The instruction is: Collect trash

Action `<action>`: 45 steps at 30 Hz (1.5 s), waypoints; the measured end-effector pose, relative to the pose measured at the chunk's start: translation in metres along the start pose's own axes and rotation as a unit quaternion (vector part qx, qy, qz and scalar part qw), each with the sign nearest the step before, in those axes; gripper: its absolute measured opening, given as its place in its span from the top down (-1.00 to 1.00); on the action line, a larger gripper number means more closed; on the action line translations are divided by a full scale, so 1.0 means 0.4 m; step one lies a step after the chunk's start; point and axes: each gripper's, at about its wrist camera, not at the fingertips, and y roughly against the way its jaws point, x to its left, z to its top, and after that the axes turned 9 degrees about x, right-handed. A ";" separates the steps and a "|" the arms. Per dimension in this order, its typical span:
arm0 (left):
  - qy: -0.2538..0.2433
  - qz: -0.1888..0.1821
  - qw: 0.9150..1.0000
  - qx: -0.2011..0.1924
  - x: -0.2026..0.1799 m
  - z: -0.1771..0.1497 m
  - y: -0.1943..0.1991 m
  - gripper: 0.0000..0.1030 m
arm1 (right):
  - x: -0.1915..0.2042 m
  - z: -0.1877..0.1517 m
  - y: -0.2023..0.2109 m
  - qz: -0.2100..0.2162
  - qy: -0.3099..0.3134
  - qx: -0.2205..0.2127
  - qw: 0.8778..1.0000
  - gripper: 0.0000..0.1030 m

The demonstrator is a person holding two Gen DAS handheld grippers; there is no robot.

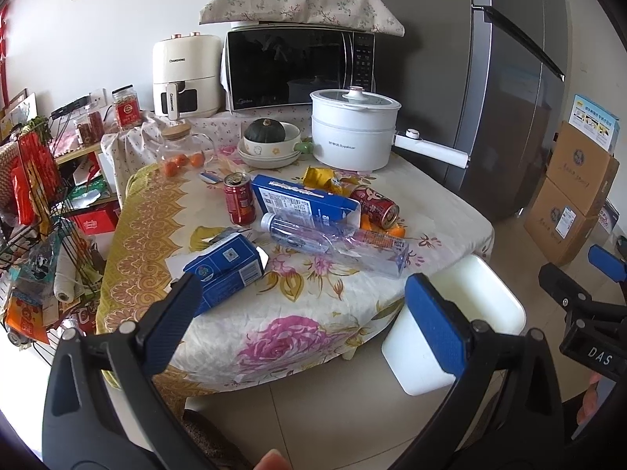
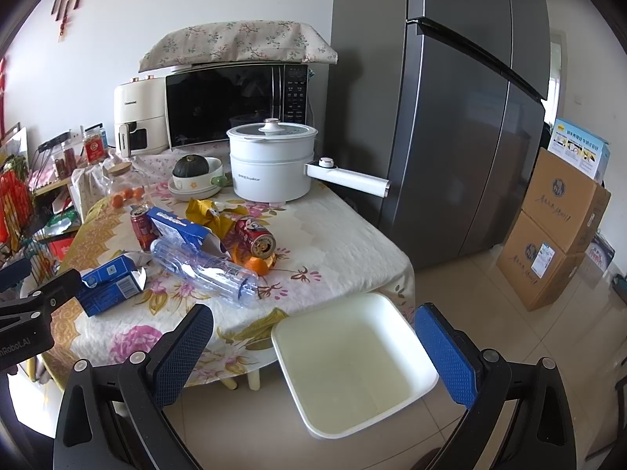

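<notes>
Trash lies on the floral tablecloth (image 1: 298, 329): a clear plastic bottle (image 1: 333, 241) on its side, two blue cartons (image 1: 225, 264) (image 1: 301, 197), an upright red can (image 1: 238, 197), a tipped red can (image 1: 376, 205), a yellow wrapper (image 1: 323, 178) and orange peel (image 1: 388, 231). A white empty bin (image 2: 352, 364) stands on the floor at the table's near right corner. My left gripper (image 1: 305, 321) is open and empty in front of the table's near edge. My right gripper (image 2: 313, 348) is open and empty above the bin. The bottle (image 2: 203, 264) and tipped can (image 2: 256, 237) also show in the right wrist view.
A white electric pot (image 1: 354, 133), bowls with a squash (image 1: 268, 141), a glass jar (image 1: 182, 152), a microwave (image 1: 298, 66) and an air fryer (image 1: 184, 74) stand at the table's back. A grey fridge (image 2: 462, 117) and cardboard boxes (image 2: 552, 231) are right. A cluttered wire rack (image 1: 35, 211) is left.
</notes>
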 end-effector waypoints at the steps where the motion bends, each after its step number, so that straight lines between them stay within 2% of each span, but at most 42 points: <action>1: 0.001 0.000 1.000 0.001 0.001 0.000 -0.001 -0.99 | -0.001 0.000 0.000 0.000 0.000 0.000 1.000 -1.00; 33: 0.004 0.003 1.000 0.006 0.007 -0.006 -0.004 -0.99 | -0.010 -0.002 -0.002 -0.002 -0.002 0.004 1.000 -1.00; 41: 0.002 0.003 1.000 0.007 0.012 -0.008 -0.004 -0.99 | -0.008 -0.005 0.005 0.013 0.008 -0.011 1.000 -1.00; 45: -0.014 -0.006 0.999 0.031 0.019 0.008 -0.020 -0.99 | 0.004 0.022 -0.005 0.015 0.028 0.005 0.999 -1.00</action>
